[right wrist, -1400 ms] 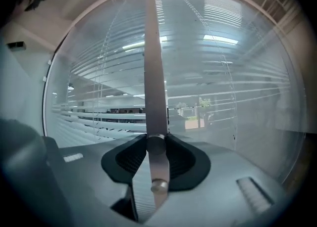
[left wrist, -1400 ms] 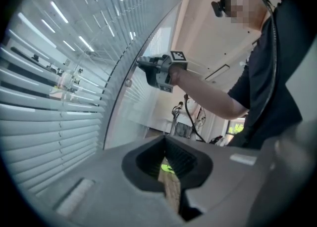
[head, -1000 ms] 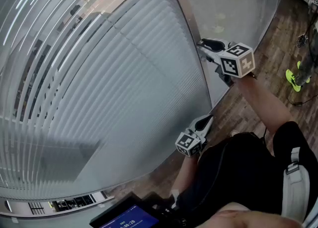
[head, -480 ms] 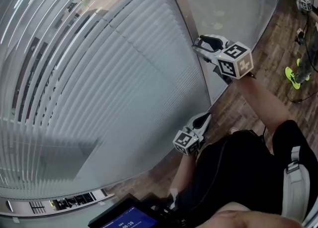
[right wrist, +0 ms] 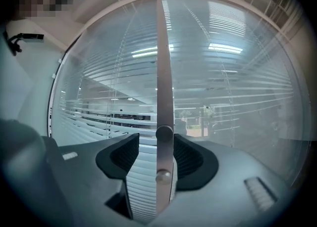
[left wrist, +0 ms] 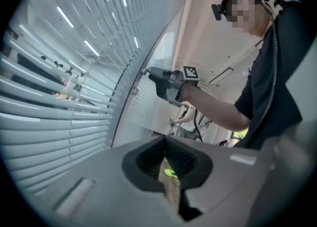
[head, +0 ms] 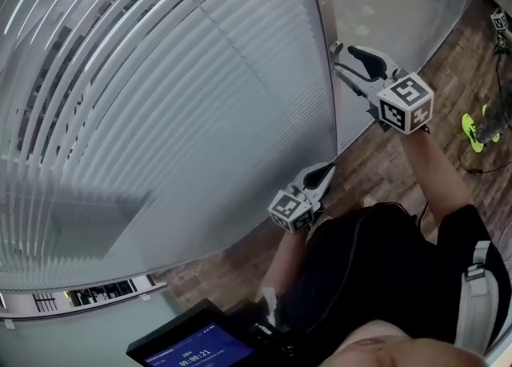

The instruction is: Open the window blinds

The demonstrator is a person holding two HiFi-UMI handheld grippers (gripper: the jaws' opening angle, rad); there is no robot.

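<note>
The window blinds (head: 160, 117) hang behind glass, their slats (right wrist: 233, 87) partly tilted so the room beyond shows through. A metal upright (right wrist: 164, 48) beside them carries a small round knob (right wrist: 164, 133), also seen as a knob (head: 335, 47) in the head view. My right gripper (head: 346, 57) points level at that knob; its jaws have just been opening and now stand open, one on each side of the knob without squeezing it. My left gripper (head: 324, 172) hangs lower, near my body, jaws together and holding nothing.
A second knob (right wrist: 162, 175) sits lower on the same upright. Wooden floor (head: 384, 173) runs along the glass wall. Another person's yellow-green shoe (head: 472, 129) shows at the right. A tablet screen (head: 188, 353) is at the bottom edge.
The right gripper's jaws have spread apart around the knob and the gripper has rolled a little. The left gripper has stayed put.
</note>
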